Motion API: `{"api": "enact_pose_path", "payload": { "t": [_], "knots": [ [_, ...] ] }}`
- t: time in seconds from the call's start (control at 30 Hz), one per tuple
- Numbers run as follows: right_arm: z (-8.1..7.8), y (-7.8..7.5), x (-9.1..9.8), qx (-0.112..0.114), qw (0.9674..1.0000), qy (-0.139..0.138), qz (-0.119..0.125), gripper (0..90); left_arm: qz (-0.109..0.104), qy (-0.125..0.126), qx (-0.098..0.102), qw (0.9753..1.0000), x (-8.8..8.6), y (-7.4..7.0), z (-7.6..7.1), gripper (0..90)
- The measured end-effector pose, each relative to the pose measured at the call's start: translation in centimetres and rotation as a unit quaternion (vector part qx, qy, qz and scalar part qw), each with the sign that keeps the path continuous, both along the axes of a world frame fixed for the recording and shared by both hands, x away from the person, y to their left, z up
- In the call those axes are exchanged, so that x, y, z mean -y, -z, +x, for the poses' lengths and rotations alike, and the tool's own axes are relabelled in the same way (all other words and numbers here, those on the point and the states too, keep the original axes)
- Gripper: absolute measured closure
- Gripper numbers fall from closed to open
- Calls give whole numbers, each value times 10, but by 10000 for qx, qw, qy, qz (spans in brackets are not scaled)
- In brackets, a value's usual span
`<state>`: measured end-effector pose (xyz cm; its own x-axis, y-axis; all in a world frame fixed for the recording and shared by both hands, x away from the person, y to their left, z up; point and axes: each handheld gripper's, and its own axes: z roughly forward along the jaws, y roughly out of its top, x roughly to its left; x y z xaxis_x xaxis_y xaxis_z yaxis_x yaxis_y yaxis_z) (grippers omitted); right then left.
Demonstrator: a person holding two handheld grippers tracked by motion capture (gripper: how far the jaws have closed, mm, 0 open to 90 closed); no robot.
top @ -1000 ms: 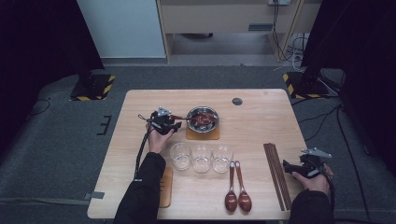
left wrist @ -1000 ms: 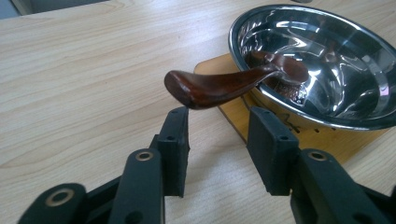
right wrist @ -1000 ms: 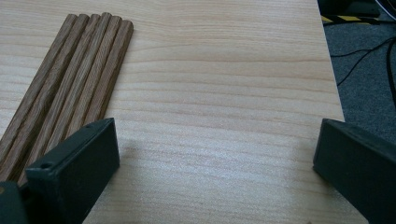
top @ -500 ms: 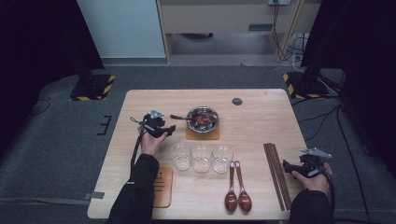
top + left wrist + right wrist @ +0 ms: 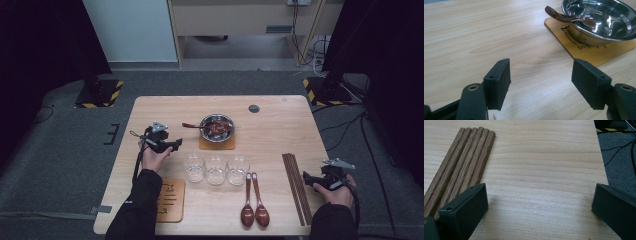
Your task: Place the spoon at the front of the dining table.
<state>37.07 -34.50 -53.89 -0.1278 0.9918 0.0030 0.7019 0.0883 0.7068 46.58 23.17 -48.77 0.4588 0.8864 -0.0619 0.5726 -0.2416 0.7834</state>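
Observation:
A steel bowl stands on a wooden coaster at the table's middle. A dark brown spoon lies in it, handle over the left rim. My left gripper hovers left of the bowl, apart from the spoon; its jaws have just been opening and nothing is between them. In the left gripper view the open gripper faces bare wood, with the bowl, spoon and coaster beyond. My right gripper rests open at the front right, beside the chopsticks. It appears open, chopsticks to its left.
Three empty glasses stand in a row in front of the bowl. Two brown spoons lie near the front edge. A second coaster lies at the front left. The table's right edge is close to my right gripper.
My left gripper has drawn back leftward from the spoon handle at the bowl and its jaws have opened. The spoon stays in the bowl. The right gripper has kept still.

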Motion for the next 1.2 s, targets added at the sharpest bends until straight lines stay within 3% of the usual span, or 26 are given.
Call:
{"api": "enact_pose_path", "payload": {
  "t": [0.43,0.7,0.9,1.2],
  "knots": [
    [0,0,0,-1,10000,-1,-1,5,-26,-110,-23,9999,-26,2,-29,273],
    [-3,-1,2,103,9999,111,16,87,-53,-224,-39,9997,-44,7,-52,255],
    [-5,-6,1,44,10000,-30,-35,176,-42,-306,-86,9995,-54,14,-61,251],
    [-9,-23,-4,349,9992,-148,98,197,121,-462,-252,9985,-65,27,-67,227]
  ]
}}
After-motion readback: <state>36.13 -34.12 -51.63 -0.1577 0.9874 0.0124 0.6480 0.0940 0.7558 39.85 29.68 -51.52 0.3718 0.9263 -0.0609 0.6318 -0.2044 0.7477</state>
